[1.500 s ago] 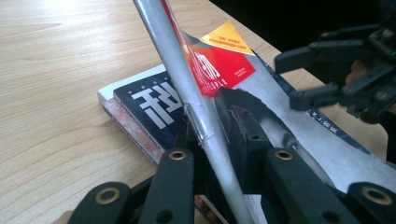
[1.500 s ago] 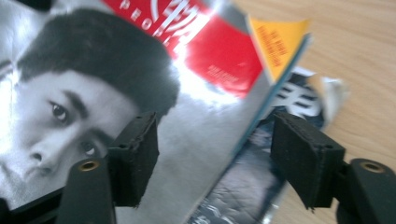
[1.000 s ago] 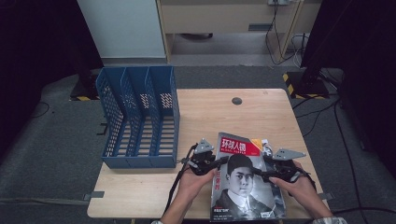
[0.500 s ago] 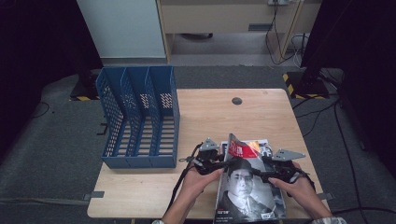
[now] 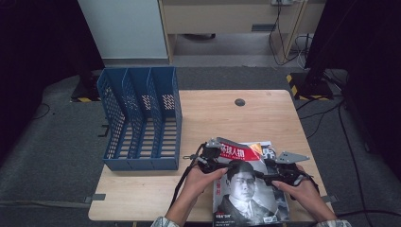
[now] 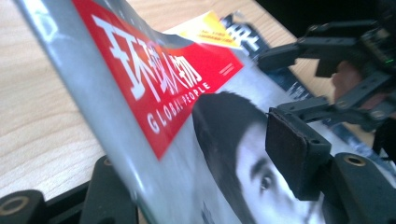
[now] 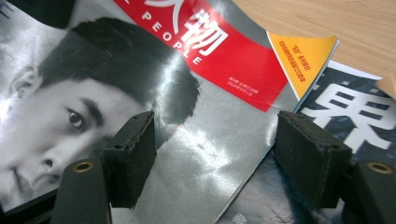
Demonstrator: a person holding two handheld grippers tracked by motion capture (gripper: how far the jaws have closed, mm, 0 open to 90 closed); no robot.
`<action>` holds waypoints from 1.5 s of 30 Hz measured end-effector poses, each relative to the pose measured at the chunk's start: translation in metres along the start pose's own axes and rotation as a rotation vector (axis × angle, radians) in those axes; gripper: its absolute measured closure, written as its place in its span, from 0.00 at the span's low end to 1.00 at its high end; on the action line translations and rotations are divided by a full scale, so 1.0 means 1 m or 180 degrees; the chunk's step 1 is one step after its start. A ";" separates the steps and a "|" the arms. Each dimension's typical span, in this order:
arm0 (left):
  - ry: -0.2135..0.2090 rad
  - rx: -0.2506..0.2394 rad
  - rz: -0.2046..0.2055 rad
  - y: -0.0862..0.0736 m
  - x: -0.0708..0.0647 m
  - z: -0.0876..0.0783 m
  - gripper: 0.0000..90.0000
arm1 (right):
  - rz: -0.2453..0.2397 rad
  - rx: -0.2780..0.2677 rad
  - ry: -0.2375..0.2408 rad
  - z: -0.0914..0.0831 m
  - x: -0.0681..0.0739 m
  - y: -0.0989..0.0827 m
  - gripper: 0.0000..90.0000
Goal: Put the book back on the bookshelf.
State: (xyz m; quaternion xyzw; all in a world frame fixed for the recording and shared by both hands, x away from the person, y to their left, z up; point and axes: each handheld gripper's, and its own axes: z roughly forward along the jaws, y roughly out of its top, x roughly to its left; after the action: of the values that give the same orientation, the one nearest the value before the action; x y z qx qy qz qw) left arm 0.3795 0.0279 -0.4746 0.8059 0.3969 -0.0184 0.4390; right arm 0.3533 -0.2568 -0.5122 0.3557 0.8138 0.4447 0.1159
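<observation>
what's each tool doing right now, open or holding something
Left tool: open, jaws just opening, top magazine edge between them, pads off it.
Right tool: open, straddling that magazine's right edge, not clamped.

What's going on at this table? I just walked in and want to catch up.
A person holds a claw in each hand over a stack of magazines at the table's near right. The left claw has the top magazine's left edge between its jaws, which have just been opening and no longer press it. The right claw straddles the cover's right edge, open, above a second magazine. A blue file rack lies at the left.
</observation>
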 end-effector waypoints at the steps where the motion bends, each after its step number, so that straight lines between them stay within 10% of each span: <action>1: -0.0044 -0.0003 -0.0008 0.000 0.001 0.003 0.49 | -0.0004 0.0006 0.0028 0.000 0.001 0.000 0.34; 14: 0.0201 -0.0067 -0.0037 -0.006 0.004 0.004 0.84 | -0.0039 -0.0003 0.0057 0.001 0.003 -0.001 0.34; 27: 0.0117 -0.0451 0.0147 0.002 -0.004 -0.016 0.90 | 0.0084 -0.0036 0.0180 -0.010 -0.005 -0.001 0.32; 45: 0.0188 -0.0916 0.0242 0.014 -0.005 -0.055 0.93 | 0.0433 -0.0100 -0.0486 -0.025 -0.029 -0.005 0.36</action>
State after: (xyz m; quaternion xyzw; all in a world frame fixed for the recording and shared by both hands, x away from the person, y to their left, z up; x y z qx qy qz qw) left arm 0.3683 0.0600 -0.4293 0.7493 0.3774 0.0791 0.5384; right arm 0.3596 -0.2941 -0.5054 0.4411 0.7696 0.4358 0.1526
